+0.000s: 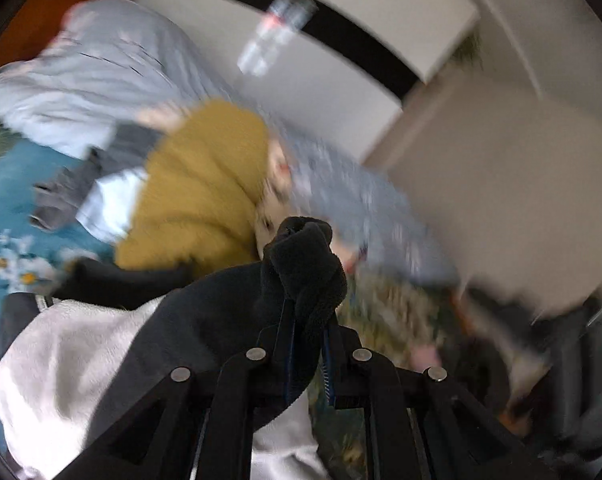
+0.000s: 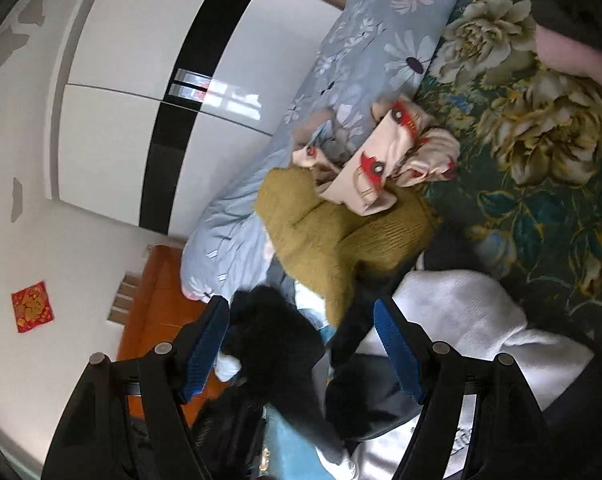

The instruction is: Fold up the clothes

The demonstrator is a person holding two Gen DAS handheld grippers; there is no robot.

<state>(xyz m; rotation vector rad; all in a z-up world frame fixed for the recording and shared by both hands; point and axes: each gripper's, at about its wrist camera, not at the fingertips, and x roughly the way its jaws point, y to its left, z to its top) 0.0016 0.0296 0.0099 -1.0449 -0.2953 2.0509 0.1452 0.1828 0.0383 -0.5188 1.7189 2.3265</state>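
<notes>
Left wrist view is blurred, yet the left gripper (image 1: 307,280) is plainly clamped on a bunched fold of the black fleece garment (image 1: 221,320); the fabric bulges up between and over the fingers and trails down to the lower left, where it lies over a white fleece garment (image 1: 61,360); beyond them sits a mustard knit sweater (image 1: 205,192) on the bed, with a pale blue floral quilt (image 1: 101,68) behind it. Right wrist view shows the right gripper (image 2: 301,340) with its blue-padded fingers (image 2: 397,352) spread apart, holding nothing; the black fleece garment (image 2: 277,344) hangs between them without being pinched; the mustard knit sweater (image 2: 333,236) lies just ahead, a cream garment with red print (image 2: 381,160) resting on its far edge; the white fleece garment (image 2: 461,312) lies to the right on the dark green floral bedspread (image 2: 541,208).
</notes>
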